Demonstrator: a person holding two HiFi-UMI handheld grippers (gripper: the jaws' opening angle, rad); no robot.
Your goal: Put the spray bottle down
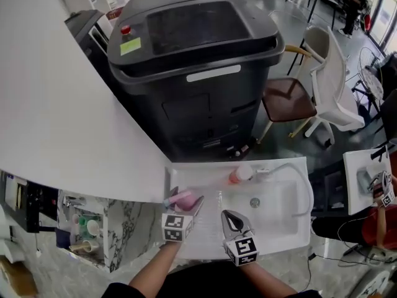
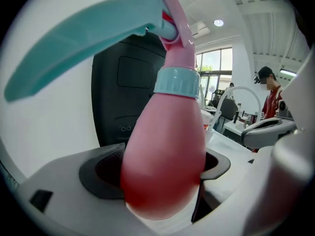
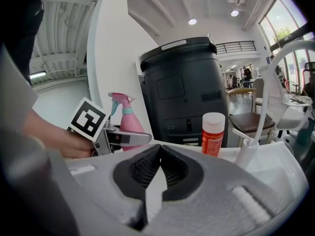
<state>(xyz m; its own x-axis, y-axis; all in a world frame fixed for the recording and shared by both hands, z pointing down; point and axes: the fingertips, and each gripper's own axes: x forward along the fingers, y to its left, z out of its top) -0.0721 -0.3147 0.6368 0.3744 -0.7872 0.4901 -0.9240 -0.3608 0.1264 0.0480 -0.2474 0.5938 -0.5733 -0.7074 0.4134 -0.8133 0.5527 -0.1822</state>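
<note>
– Checking the left gripper: what do its jaws hold?
– The jaws are clamped on the pink spray bottle, with one dark pad on each side of its rounded body. In the left gripper view the bottle fills the centre of the frame. Its pale blue collar sits above the body, and its teal trigger reaches to the upper left.
– Position of the bottle?
– In the head view it is at lower centre, over the left part of the white table, left of the sink basin. In the right gripper view it stands upright at centre left, nozzle at the top. Its base is hidden behind the right gripper's body, so contact with the table cannot be confirmed.
– State of the right gripper?
– Its jaws are together. The ribbed pads meet at their tips with nothing between them. In the head view it is just right of the left gripper, at the near edge of the basin. The two grippers do not touch.
– Other items?
– An orange bottle with a white cap stands upright at the far edge of the table, beside the base of the white faucet. A large dark bin-shaped unit stands behind the table. A white chair is at the upper right.
</note>
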